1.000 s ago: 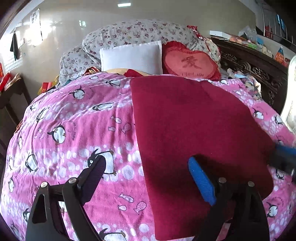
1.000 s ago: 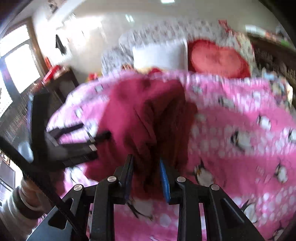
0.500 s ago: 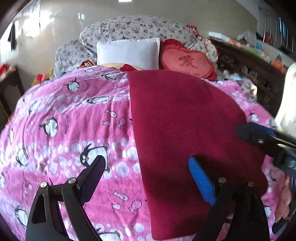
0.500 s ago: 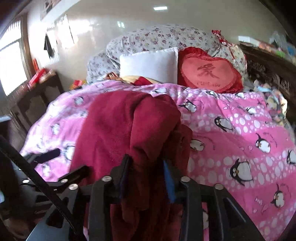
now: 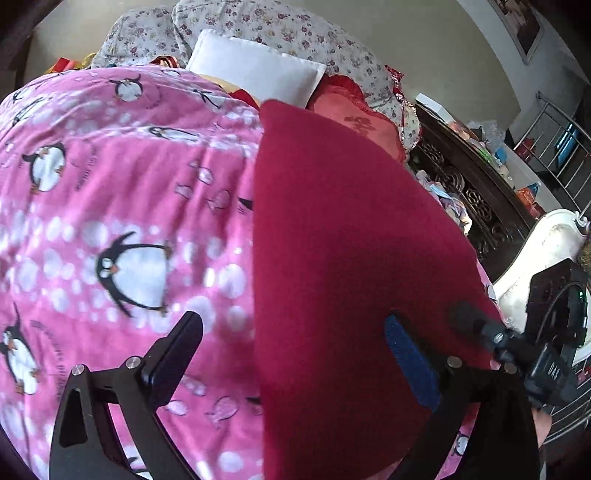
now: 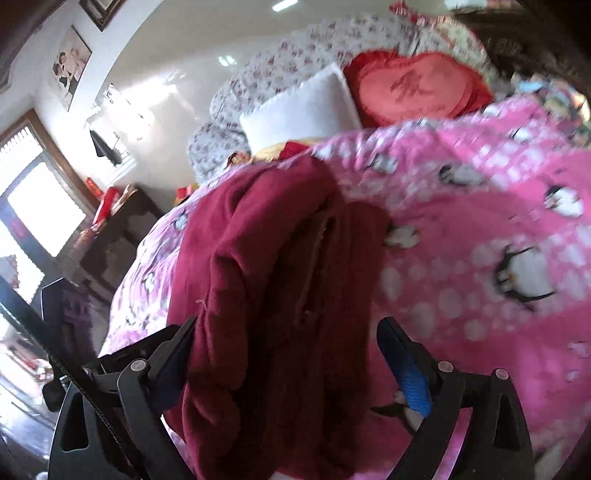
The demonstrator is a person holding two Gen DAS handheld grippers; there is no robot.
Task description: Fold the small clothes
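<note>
A dark red garment [image 5: 343, 266] lies folded lengthwise on the pink penguin blanket [image 5: 110, 192]. My left gripper [image 5: 295, 347] is open and hovers over the garment's near left edge. In the right wrist view the garment [image 6: 266, 280] shows as a thick stack of folds running away from me. My right gripper [image 6: 288, 350] is open, its jaws wide on either side of the near end of the stack. The right gripper also shows at the right edge of the left wrist view [image 5: 517, 347].
A white pillow [image 5: 255, 70], a red heart cushion [image 5: 354, 118] and floral pillows [image 5: 288, 29] sit at the head of the bed. A dark carved cabinet [image 5: 476, 192] stands along the bed's right side. A dark side table [image 6: 110, 225] stands by the window.
My right gripper has opened and let go of the garment's near end. Both cameras have tilted and moved closer to the bed. The left gripper stays open.
</note>
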